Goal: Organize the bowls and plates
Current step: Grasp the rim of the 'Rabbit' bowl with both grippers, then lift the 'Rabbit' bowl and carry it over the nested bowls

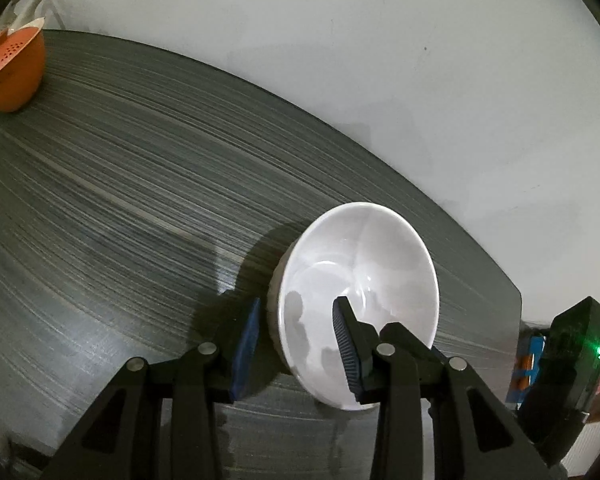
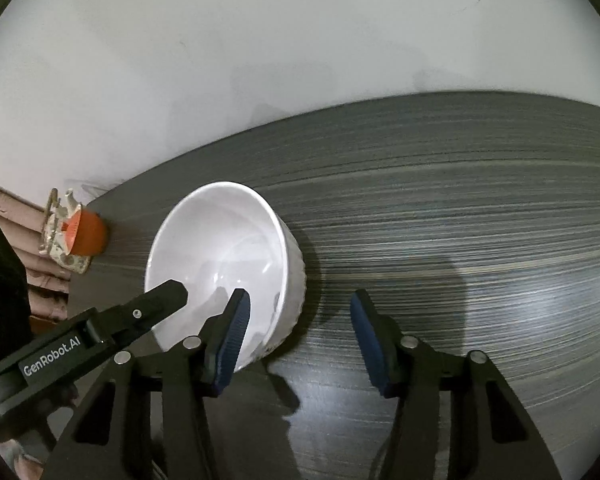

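Observation:
A white bowl [image 1: 360, 272] with a fluted outer wall stands upright on the dark grey table [image 1: 140, 200]. My left gripper [image 1: 298, 308] straddles the bowl's left rim, one blue pad outside the wall and the other inside; a thin gap shows at the outer pad, so the jaws stand open. My right gripper [image 2: 300, 300] straddles the opposite rim of the bowl [image 2: 220, 248]: its left pad is inside and its right pad stands well clear of the outer wall, so it is open. In the right wrist view a finger of the left gripper [image 2: 168, 292] reaches into the bowl.
An orange colander [image 1: 12, 72] sits at the table's far left corner, also visible as the orange colander [image 2: 86, 236] beside patterned items. A white wall [image 1: 420, 60] runs behind the table. Bare tabletop [image 2: 480, 220] stretches to the right.

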Available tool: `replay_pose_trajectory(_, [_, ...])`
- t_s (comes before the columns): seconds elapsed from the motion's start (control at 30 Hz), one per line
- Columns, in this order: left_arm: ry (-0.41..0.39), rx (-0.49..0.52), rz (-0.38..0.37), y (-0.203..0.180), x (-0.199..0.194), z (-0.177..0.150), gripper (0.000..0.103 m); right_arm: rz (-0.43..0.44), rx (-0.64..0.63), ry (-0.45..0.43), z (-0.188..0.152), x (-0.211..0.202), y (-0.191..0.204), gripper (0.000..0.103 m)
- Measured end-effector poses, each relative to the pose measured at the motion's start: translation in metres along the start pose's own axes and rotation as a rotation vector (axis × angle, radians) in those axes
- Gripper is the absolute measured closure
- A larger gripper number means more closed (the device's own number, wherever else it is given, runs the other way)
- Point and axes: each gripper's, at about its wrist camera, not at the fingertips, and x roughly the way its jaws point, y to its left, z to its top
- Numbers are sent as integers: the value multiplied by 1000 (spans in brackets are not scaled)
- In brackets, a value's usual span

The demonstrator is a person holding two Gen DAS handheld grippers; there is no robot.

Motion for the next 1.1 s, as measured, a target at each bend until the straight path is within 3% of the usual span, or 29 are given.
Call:
replay_pose_trajectory(0.07, [-4,2,-1,-1,3,-1,68,5,8,9,0,5,-2,59])
replay_pose_trajectory(0.17, [-6,18,15,-1,4,-2,81,18,16,20,0,10,-3,65])
replay_pose_trajectory(0.3, [-1,19,22,-1,-1,-9,81,53,4,29,0,10,1,78])
replay_pose_trajectory(0.53, [-11,42,15,-24,-22,-22,81,51,15,28,-10,-6,3,78])
replay_pose_trajectory(0.83, [-86,141,23,-62,-89,-68,81,72,-2,-48,-33,-79,4,78])
replay_pose_trajectory(1.1, [-97,194,12,-90,-151,-140,81,73,-8,-127,-79,-159,11,78])
